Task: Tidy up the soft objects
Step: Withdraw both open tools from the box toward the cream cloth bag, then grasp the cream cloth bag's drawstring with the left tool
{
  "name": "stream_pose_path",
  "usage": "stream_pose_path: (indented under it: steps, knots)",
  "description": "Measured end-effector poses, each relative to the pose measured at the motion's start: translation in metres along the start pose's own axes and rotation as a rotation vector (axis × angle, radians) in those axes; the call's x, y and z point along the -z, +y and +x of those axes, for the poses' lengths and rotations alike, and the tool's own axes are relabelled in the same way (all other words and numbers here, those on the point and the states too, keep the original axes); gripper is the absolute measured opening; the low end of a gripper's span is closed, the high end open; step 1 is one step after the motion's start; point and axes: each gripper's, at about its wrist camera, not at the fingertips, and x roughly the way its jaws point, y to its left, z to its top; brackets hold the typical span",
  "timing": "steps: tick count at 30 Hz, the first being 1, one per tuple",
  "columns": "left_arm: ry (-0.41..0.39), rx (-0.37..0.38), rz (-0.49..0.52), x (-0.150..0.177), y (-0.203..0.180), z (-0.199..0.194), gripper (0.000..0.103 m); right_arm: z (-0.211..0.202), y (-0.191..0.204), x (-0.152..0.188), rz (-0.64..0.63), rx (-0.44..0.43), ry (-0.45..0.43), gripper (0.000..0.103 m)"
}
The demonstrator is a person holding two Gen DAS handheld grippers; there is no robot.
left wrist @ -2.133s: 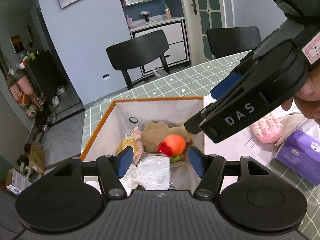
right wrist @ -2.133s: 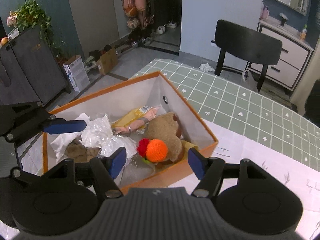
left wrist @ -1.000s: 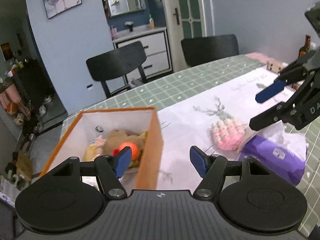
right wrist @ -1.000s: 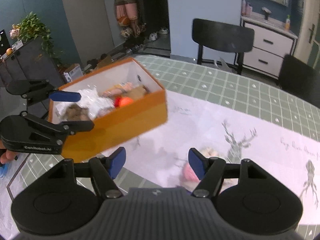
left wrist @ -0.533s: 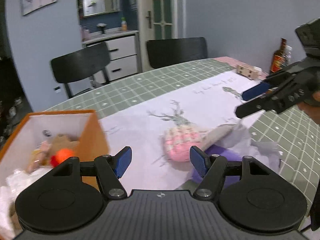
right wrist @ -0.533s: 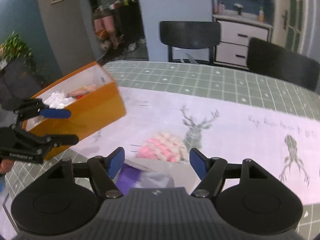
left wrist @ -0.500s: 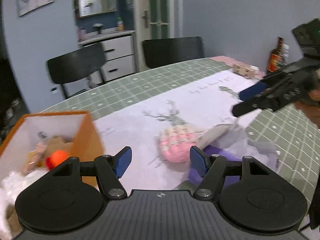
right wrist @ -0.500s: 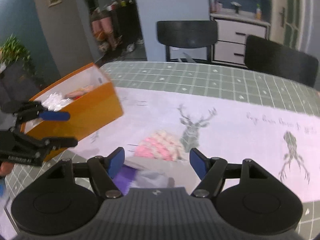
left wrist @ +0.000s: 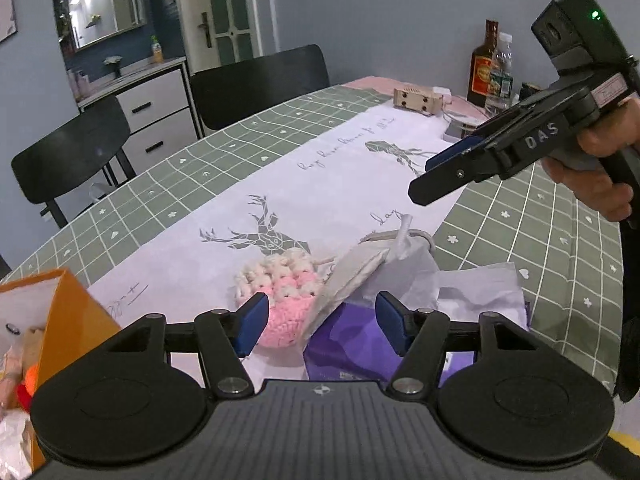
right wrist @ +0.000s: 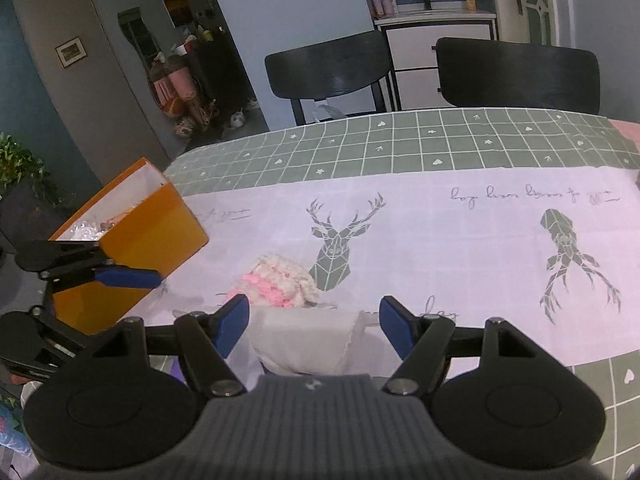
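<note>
Pink crocheted toy (left wrist: 286, 294) lies on the counter (right wrist: 460, 240), right of the orange box (right wrist: 132, 248). Left tool (left wrist: 322, 324) and right tool (right wrist: 314, 326), both spread and empty, hover near it, seemingly for pickup. Only the left view shows box contents and purple pack (left wrist: 352, 344).

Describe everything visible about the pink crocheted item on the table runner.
The pink crocheted item is a rounded, bumpy yarn piece, cream at one end and pink at the other. It lies on the white deer-print runner, near the orange box, with a pale cloth pouch lying against it. Neither gripper touches it.
</note>
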Motion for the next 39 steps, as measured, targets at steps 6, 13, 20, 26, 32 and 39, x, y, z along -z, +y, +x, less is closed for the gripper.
stream_pose_path:
  steps: [6,13,20,26,32,39]
  knots:
    - [0.032,0.050,-0.015,-0.006,0.006,0.016,0.060,0.002,0.006,0.008,-0.025,-0.019,0.022,0.072]
    - [0.060,0.105,-0.058,-0.013,0.011,0.034,0.036,0.007,0.013,0.012,-0.046,-0.029,0.036,0.073]
    - [0.042,0.104,-0.109,-0.013,0.020,0.036,0.010,0.000,0.014,0.011,-0.056,-0.038,0.021,0.073]
    - [0.023,0.068,-0.175,-0.006,0.034,0.030,0.006,-0.003,0.010,0.011,-0.045,-0.030,0.013,0.073]
    - [-0.008,0.039,-0.219,0.007,0.044,0.013,0.006,0.003,0.009,0.012,-0.045,-0.025,0.030,0.073]
    - [-0.059,0.010,-0.327,0.037,0.058,-0.016,0.006,0.014,0.004,0.013,-0.014,-0.029,0.051,0.073]
